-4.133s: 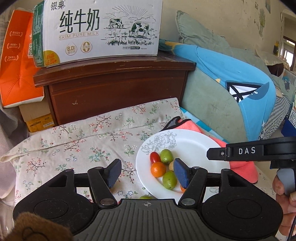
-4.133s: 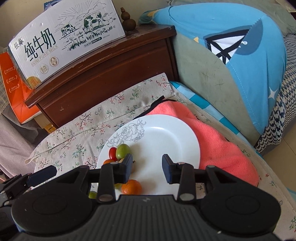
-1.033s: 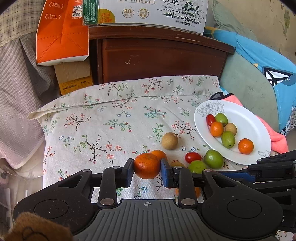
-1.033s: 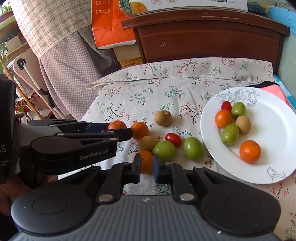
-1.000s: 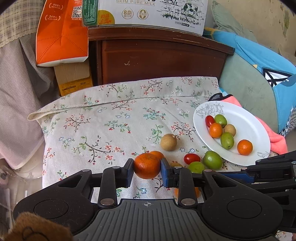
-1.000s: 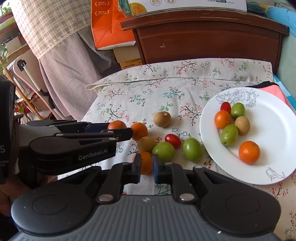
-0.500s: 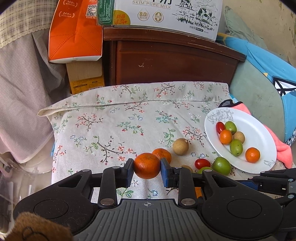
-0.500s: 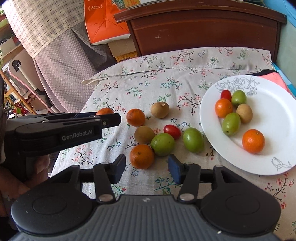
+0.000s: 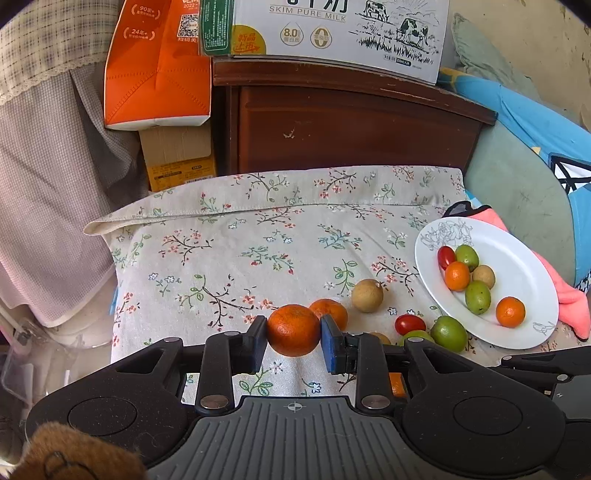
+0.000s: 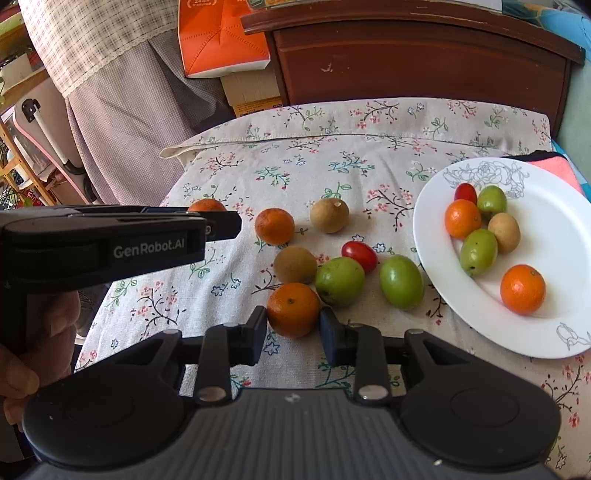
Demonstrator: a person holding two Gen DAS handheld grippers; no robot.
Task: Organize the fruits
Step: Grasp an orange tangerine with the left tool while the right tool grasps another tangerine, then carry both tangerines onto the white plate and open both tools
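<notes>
My left gripper [image 9: 293, 330] is shut on an orange mandarin [image 9: 293, 329] and holds it above the floral cloth [image 9: 240, 251]. The left gripper also shows from the side in the right wrist view [image 10: 221, 225]. My right gripper [image 10: 293, 330] stands around a second mandarin [image 10: 293, 309] lying on the cloth, its fingers close on both sides; a firm grip cannot be told. Loose on the cloth lie another mandarin [image 10: 274, 226], two brown fruits [image 10: 329, 215], a cherry tomato [image 10: 359, 254] and two green fruits [image 10: 401, 281]. A white plate [image 10: 561, 332] at the right holds several fruits.
A dark wooden cabinet [image 9: 351, 129] stands behind the cloth with a milk carton box [image 9: 332, 33] on top and an orange bag [image 9: 155, 74] beside it. A pink towel [image 9: 569, 295] lies under the plate. Blue bedding [image 9: 535, 122] is at the right.
My right gripper's fingers have narrowed from wide open to close around the mandarin on the cloth. My left gripper still holds its mandarin and has drifted back and left.
</notes>
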